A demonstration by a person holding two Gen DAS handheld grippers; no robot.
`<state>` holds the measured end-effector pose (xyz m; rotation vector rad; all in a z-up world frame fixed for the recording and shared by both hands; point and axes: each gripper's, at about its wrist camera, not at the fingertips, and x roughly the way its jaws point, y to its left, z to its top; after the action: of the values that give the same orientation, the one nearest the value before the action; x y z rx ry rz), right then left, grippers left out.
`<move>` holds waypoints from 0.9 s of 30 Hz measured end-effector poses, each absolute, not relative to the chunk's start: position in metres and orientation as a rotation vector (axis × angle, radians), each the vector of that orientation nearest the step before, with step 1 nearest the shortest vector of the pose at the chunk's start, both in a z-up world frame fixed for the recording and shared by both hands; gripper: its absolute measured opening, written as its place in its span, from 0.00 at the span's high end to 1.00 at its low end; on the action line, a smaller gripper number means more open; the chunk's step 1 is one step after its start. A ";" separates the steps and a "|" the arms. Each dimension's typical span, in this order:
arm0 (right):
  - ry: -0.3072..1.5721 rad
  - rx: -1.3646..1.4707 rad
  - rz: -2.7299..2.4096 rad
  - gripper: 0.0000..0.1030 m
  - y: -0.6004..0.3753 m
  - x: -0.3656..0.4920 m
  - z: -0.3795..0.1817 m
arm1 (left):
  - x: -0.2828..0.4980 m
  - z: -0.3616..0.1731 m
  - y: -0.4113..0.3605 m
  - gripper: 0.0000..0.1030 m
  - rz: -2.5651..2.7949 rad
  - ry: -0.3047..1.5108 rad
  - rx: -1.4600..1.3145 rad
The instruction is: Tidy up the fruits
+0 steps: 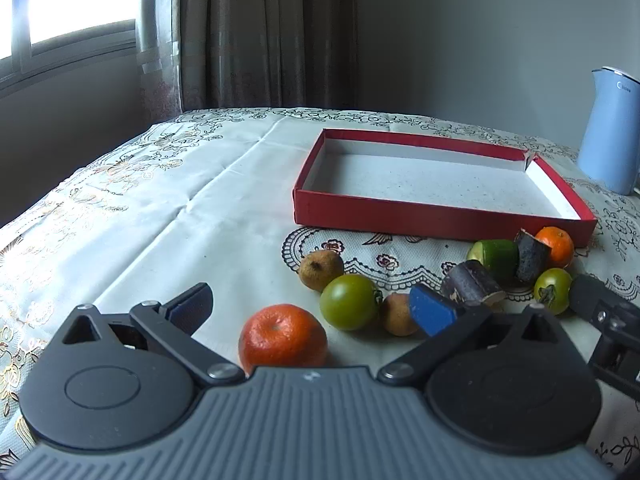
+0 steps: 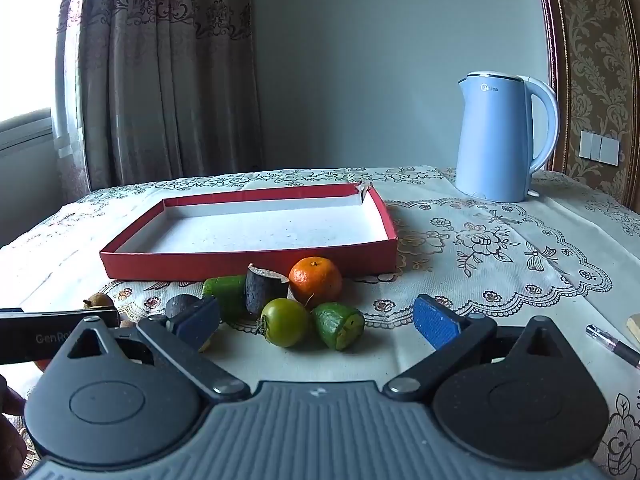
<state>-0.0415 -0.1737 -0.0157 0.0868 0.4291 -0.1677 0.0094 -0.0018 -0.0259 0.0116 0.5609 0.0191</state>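
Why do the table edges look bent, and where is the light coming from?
Left wrist view: the window is blown out white, and the fisheye lens curves the table. Right wrist view: daylight enters from the left, the kettle stays sharp, and the corners darken.

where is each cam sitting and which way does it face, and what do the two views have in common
Left wrist: rides on the left gripper, tilted down over the table at the red tray; shows its own open jaws, with the right gripper entering at the right edge.
Right wrist: rides on the right gripper, facing the tray and blue kettle; shows its own open jaws, the left gripper and a hand at the left edge.
Shared: the tray, kettle, curtain and fruit cluster, including the tangerine by the tray.
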 end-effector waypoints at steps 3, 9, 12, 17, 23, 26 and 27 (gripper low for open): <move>0.433 0.080 -0.171 0.00 -0.173 -0.041 -0.019 | 0.011 -0.029 -0.002 0.00 0.011 0.562 0.013; 0.448 0.094 -0.166 0.00 -0.176 -0.037 -0.022 | 0.013 -0.028 0.001 0.00 0.005 0.565 -0.005; 0.470 0.100 -0.159 0.00 -0.177 -0.034 -0.024 | 0.011 -0.028 -0.001 0.00 0.010 0.554 0.007; 0.571 0.106 -0.141 0.00 -0.178 -0.021 -0.030 | 0.011 -0.028 -0.001 0.00 0.009 0.551 0.010; 0.580 0.111 -0.135 0.00 -0.178 -0.020 -0.032 | 0.010 -0.028 0.000 0.00 0.006 0.551 0.012; 0.583 0.116 -0.136 0.00 -0.179 -0.020 -0.031 | 0.010 -0.028 0.000 0.00 0.006 0.551 0.011; 0.582 0.115 -0.137 0.00 -0.179 -0.020 -0.031 | 0.010 -0.028 0.000 0.00 0.006 0.552 0.010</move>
<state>-0.0198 -0.1788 -0.0310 0.1152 0.5820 -0.1369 0.0105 0.0001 -0.0283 0.0096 0.5521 0.0056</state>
